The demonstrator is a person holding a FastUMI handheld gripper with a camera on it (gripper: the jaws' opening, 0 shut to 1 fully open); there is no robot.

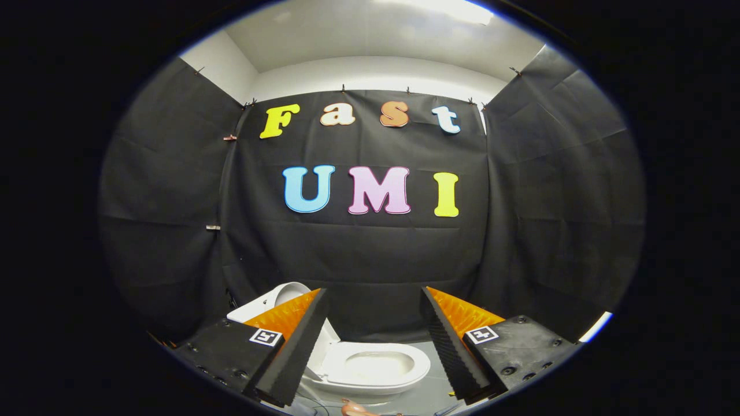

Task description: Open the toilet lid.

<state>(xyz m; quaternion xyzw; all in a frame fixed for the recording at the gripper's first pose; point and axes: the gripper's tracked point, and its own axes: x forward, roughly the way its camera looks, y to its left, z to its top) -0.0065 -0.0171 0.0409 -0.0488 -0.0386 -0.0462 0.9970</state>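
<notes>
— Hanging all round: black cloth wall [370, 260], creased and clipped up, white ceiling [370, 40] above with a bright light patch.

— And lower down?

— Sitting on grey floor [428, 393] against the foot of that cloth: white toilet [376, 367], seen from high up, small, beyond and between the fingers. Bowl facing this way, seat ring flat, pale hollow visible inside.

— Toilet lid?

— Already raised. Toilet lid [277, 297] standing up behind the bowl, peeking over the left finger, partly hidden by it. Leaning on the cloth or not? Cannot tell.

— Gripper?

— Gripper [374, 300] held high and well apart from the toilet. Fingers spread wide, nothing between them, touching nothing. Ridged pads turned inward, one finger [300, 346] on the left crossing over the toilet's rear, the other on the right over bare floor.

— Anything smaller?

— Square printed marker [265, 337] on the left finger body, a matching one on the right. Small clips [230, 137] pinning the cloth along its seams. Down at the very bottom, between the fingers, something small and pinkish [354, 409]; too little showing to name.
</notes>
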